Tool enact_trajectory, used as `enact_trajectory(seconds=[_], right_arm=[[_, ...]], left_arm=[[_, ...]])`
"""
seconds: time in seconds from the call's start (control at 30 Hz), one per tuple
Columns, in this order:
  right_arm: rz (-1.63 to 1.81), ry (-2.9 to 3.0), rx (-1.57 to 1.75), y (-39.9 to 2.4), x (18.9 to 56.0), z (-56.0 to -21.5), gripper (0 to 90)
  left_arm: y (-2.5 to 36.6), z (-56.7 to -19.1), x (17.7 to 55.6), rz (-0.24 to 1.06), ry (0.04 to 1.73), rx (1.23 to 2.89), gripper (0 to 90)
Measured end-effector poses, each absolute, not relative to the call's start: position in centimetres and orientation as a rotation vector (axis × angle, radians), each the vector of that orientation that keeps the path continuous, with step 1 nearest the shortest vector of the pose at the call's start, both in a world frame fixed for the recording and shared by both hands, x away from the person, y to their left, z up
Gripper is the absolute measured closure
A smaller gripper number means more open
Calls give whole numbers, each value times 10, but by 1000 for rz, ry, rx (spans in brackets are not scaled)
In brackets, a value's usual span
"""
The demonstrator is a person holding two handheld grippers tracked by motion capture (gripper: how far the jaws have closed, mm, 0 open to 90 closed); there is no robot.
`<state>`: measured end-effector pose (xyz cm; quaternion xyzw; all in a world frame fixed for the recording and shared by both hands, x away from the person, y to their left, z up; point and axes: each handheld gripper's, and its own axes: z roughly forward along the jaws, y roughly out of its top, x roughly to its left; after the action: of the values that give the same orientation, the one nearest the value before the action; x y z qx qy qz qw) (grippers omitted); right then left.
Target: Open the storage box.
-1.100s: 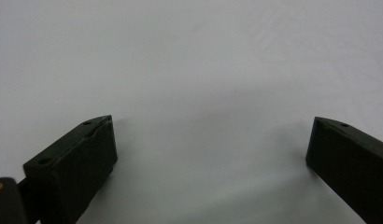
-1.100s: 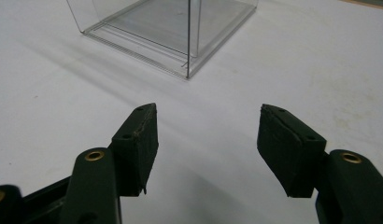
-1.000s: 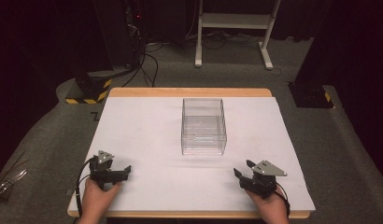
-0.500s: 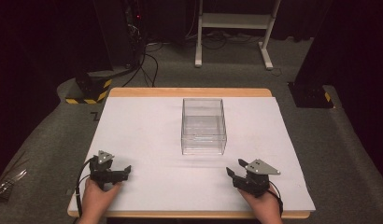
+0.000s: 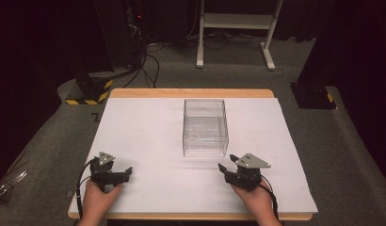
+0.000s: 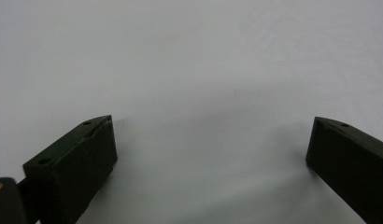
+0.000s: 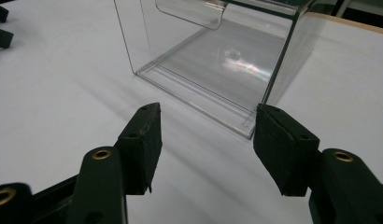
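Standing upright, the clear box (image 5: 205,128) runs lengthwise away from the right gripper (image 5: 227,165), whose empty jaws have just been narrowing.

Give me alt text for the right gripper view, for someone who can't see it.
An empty clear plastic box stands on a white table cover, its near corner just beyond the open right gripper. The two black jaws rise from the bottom edge with nothing between them.

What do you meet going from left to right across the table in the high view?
Left hand-held gripper → clear plastic box → right hand-held gripper, all on the white table cover.
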<state>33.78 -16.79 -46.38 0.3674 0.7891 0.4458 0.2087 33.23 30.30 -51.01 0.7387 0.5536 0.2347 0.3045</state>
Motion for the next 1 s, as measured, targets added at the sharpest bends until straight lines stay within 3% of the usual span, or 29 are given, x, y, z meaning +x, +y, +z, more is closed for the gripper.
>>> enact_trajectory(seconds=[0.43,0.53,1.0], right_arm=[[1264,2165,1045,-162,349,-461,429],[1270,2165,1027,-158,351,-459,464],[1325,2182,1038,-142,366,-457,445]], left_arm=[[303,-510,332,623,1466,1957,17],[303,-510,332,624,1468,1955,17],[303,-510,332,623,1466,1958,17]])
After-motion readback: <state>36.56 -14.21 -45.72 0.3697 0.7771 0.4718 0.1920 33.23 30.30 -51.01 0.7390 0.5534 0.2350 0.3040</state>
